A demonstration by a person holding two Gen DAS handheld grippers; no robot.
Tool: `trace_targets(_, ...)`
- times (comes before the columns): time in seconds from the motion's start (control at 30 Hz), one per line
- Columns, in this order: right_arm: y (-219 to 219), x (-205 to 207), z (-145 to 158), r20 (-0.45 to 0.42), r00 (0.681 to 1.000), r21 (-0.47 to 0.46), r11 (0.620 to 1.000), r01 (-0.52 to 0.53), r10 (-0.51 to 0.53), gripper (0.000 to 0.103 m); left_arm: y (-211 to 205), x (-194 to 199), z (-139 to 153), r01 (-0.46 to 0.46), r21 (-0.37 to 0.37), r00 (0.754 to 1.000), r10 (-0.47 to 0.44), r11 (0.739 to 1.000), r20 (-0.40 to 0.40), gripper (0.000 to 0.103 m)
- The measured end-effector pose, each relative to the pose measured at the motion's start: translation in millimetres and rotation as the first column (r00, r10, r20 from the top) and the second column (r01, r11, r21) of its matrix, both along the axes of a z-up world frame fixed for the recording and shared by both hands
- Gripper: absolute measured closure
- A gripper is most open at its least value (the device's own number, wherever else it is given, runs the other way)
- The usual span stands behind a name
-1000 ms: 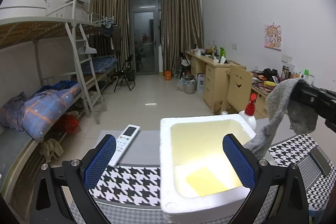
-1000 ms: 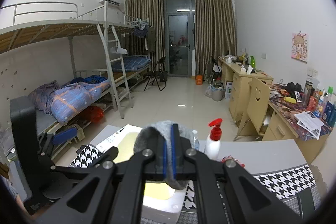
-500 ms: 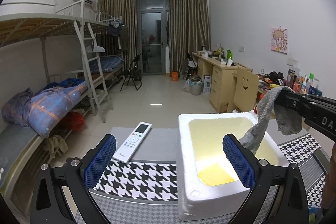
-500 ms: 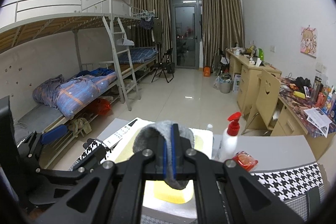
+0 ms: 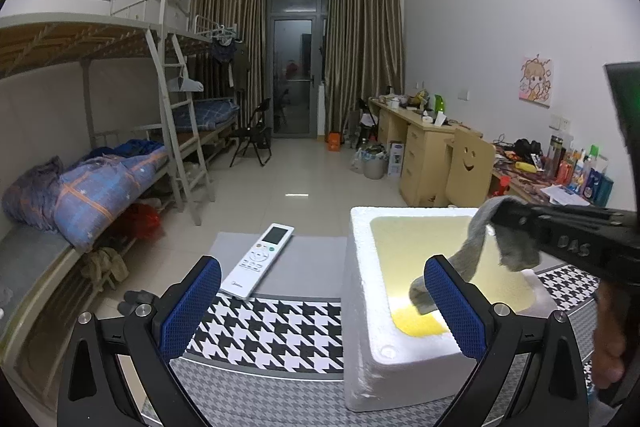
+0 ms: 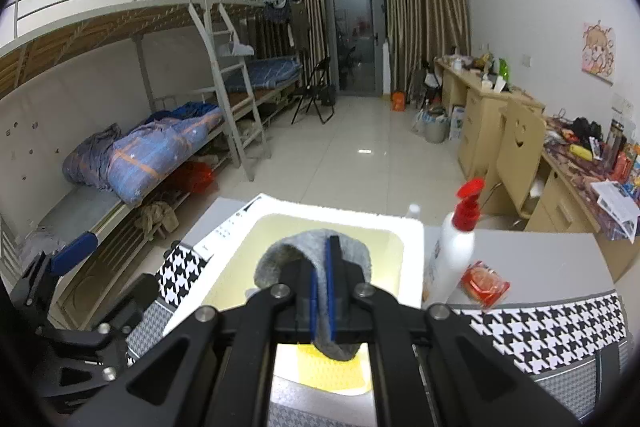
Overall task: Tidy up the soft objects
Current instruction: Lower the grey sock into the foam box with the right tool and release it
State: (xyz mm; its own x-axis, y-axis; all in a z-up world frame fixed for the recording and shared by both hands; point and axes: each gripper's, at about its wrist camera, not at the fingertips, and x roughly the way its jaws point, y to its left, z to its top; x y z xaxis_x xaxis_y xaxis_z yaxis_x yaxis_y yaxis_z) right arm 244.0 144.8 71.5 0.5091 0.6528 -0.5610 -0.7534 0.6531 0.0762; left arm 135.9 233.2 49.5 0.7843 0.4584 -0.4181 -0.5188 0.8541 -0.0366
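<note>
In the left wrist view, the left gripper (image 5: 320, 303) stood wide open with nothing between its blue pads (image 5: 191, 301). A white remote (image 5: 259, 261) lay just ahead of it on the grey table (image 5: 308, 259). The white foam box (image 5: 362, 311) sat ahead and to the right of the tool. The right gripper (image 5: 504, 217) reached in from the right, over the box. It held a grey sock (image 5: 472, 253). The sock hung almost straight down, long way up and down. Its top was folded over the tool's tip, and its bottom end dipped into the box, close to the yellow patch (image 5: 416, 325) on the box floor.

In the right wrist view, the right gripper (image 6: 321, 279) was pinched shut on the sock (image 6: 316, 251), with the box (image 6: 404, 259) right under and ahead of it. A white spray bottle (image 6: 452, 251) with a red top and a small red packet (image 6: 484, 281) stood just to the right of the box.

The step in hand looked like dropping the sock into the box. To do it well, the person should probably keep the tool over the middle of the box, lower it a bit, and only then let go, so the sock falls in a heap and does not catch on the rim.
</note>
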Motion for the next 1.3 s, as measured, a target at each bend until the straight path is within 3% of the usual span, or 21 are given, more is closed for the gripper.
trace_targets(0.4, 13, 5, -13, -0.038, 0.999, -0.065, 0.998, -0.009, 0.007, 0.096, 3, -2, -6, -0.012, 0.006, 1.0, 0.012, 1.0, -0.017, 0.001)
trace_targets(0.5, 17, 7, -15, -0.051, 0.999, -0.076, 0.997, -0.012, 0.008, 0.077, 5, -4, -8, -0.013, 0.002, 1.0, 0.013, 1.0, -0.017, 0.001)
trace_targets(0.57, 19, 7, -17, -0.065, 0.998, -0.08, 0.997, -0.019, 0.013, 0.049, 5, -4, -8, -0.013, 0.002, 1.0, 0.013, 1.0, -0.018, 0.001)
trace_targets(0.67, 21, 6, -20, -0.066, 0.998, -0.093, 0.996, -0.018, 0.012, 0.036, 6, -5, -9, -0.017, -0.001, 1.0, 0.017, 1.0, -0.018, 0.001)
trace_targets(0.97, 22, 3, -25, -0.069, 0.997, -0.141, 0.989, -0.034, 0.025, 0.034, 8, -6, -13, -0.009, -0.013, 1.0, 0.009, 1.0, -0.027, 0.001)
trace_targets(1.3, 18, 1, -20, -0.085, 0.996, -0.116, 0.992, -0.042, 0.033, 0.034, -16, 8, -17, 0.121, 0.022, 0.99, -0.119, 0.992, -0.077, 0.001)
